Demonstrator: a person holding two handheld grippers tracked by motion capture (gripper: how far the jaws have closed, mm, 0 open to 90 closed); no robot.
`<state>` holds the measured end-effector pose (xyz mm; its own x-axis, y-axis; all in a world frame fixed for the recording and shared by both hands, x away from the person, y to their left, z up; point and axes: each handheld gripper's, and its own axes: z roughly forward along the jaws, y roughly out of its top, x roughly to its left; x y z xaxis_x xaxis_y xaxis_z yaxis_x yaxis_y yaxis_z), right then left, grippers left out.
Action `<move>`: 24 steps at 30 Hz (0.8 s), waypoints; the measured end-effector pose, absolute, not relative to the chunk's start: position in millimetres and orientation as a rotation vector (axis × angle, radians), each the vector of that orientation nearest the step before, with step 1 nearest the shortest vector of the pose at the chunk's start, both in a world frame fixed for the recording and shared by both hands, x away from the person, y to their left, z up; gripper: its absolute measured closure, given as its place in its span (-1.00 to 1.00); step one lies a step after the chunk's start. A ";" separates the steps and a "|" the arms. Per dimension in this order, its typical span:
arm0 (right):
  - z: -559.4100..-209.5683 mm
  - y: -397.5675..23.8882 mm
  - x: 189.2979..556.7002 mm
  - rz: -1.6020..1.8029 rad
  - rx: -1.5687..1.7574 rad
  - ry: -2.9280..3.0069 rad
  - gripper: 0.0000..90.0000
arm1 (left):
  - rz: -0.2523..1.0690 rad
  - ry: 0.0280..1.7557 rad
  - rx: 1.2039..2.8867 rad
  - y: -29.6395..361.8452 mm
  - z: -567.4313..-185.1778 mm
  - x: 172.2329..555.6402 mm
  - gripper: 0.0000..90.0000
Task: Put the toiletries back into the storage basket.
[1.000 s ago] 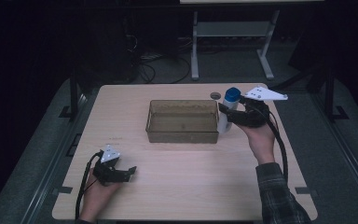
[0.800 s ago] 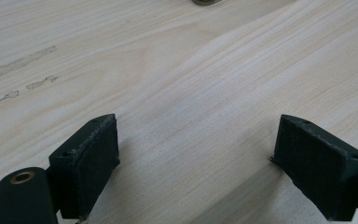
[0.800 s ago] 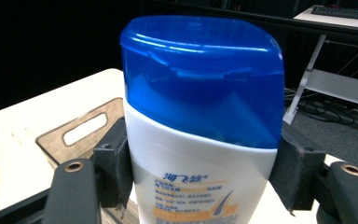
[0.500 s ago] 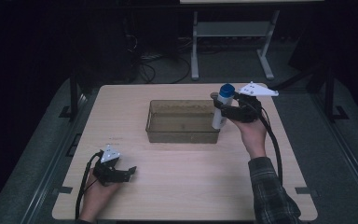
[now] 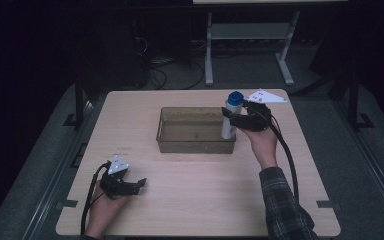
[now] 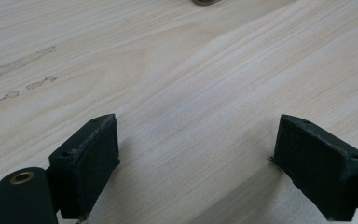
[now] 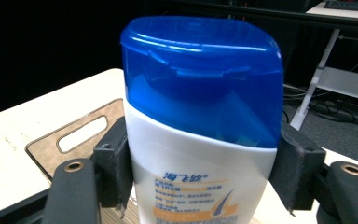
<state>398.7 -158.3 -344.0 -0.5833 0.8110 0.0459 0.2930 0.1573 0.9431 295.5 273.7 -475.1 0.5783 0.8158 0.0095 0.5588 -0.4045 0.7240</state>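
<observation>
Behind R gripper (image 5: 236, 119), bottle (image 5: 229, 120) base hidden.

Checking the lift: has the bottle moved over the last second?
Yes. The bottle, held in the right gripper, has moved left and up, from beside the bin to over its right wall.

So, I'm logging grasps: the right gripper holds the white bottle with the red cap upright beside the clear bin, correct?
Not quite: the cap is blue, as the right gripper view shows. The right gripper is shut on the white bottle, upright beside the clear bin.
</observation>
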 end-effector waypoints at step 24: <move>-362.2 -144.7 407.4 1.363 1.045 2.020 -0.27 | 0.481 1.086 2.124 274.0 -475.0 295.6 -0.72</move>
